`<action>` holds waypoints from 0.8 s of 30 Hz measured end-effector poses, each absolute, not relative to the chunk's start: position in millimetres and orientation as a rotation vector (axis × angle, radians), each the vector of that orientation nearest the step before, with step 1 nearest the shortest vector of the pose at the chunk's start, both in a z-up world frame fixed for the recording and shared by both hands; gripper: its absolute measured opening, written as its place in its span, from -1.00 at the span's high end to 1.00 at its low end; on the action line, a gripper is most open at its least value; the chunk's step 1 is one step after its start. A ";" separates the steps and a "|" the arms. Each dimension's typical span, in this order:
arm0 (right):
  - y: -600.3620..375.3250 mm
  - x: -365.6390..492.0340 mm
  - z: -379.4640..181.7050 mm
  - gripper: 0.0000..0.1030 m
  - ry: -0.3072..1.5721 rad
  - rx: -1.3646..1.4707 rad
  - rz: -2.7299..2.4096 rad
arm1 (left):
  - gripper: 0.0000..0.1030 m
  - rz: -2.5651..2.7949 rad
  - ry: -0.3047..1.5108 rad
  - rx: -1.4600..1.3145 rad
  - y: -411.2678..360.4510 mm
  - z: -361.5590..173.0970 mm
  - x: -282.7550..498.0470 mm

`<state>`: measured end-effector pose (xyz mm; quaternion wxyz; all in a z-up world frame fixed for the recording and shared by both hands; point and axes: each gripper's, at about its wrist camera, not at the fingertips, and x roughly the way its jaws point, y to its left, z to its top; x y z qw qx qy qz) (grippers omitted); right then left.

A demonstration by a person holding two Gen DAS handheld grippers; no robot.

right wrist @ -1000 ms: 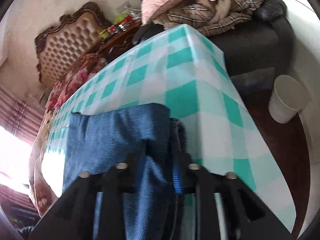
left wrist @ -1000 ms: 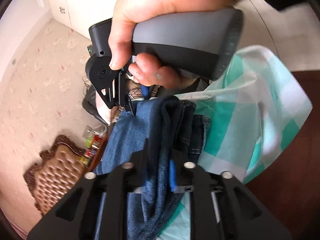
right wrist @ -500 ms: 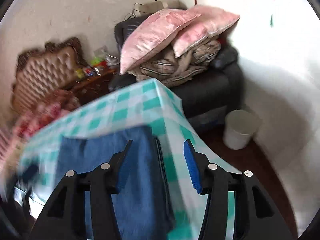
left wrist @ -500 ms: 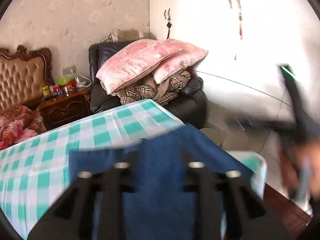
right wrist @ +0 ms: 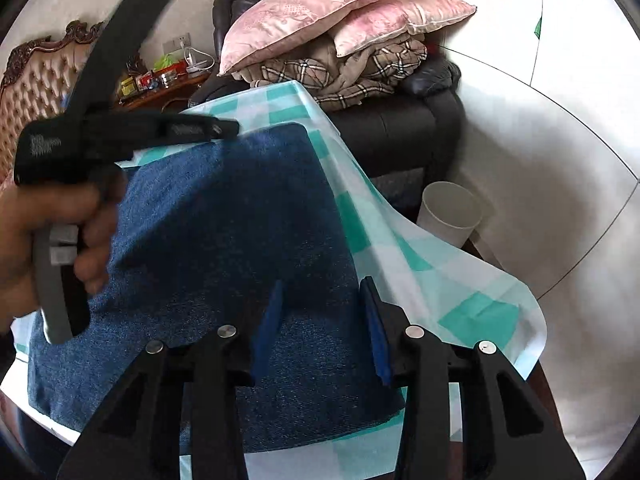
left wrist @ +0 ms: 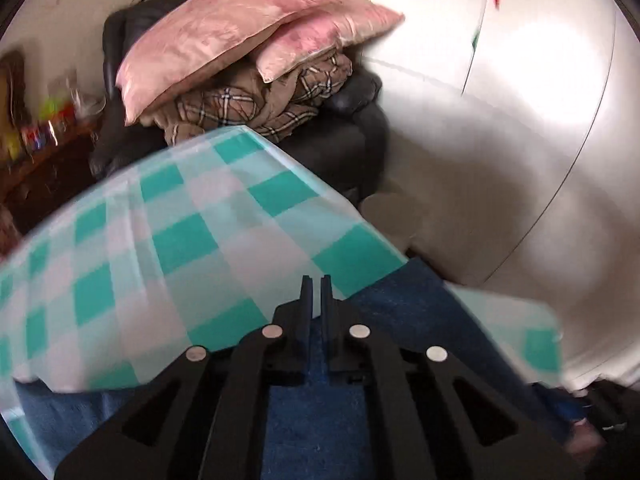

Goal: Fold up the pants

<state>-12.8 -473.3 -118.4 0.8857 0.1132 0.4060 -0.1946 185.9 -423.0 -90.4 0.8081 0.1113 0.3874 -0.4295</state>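
Observation:
The blue denim pants (right wrist: 224, 240) lie folded in a flat stack on the green-and-white checked tablecloth (right wrist: 440, 280), near the table's corner. My right gripper (right wrist: 324, 304) hovers over the stack's near right part. Its jaws are closing, the blue pads (right wrist: 276, 312) stand apart and nothing is pinched between them. A hand holds my left gripper (right wrist: 230, 125) at the stack's far left edge. In the left wrist view, my left gripper (left wrist: 316, 292) is shut and empty, its tips over the tablecloth (left wrist: 180, 240) with the pants (left wrist: 400, 312) below and to the right.
Behind the table, a black armchair (right wrist: 400, 120) holds pink pillows (right wrist: 320, 12) and a plaid blanket (right wrist: 340, 72). A white bin (right wrist: 450, 212) stands on the floor to the right. A cluttered nightstand (right wrist: 160, 84) and a tufted headboard (right wrist: 36, 84) are at the back left.
Both grippers have let go of the pants, which now lie flat. The left gripper rolled upright, swung away over the tablecloth and shut empty. The right gripper opened and drew back.

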 end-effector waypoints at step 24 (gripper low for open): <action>-469.8 -10.0 -95.4 0.21 0.861 0.224 -0.393 | -0.19 -0.302 0.786 0.175 -211.2 -70.4 213.5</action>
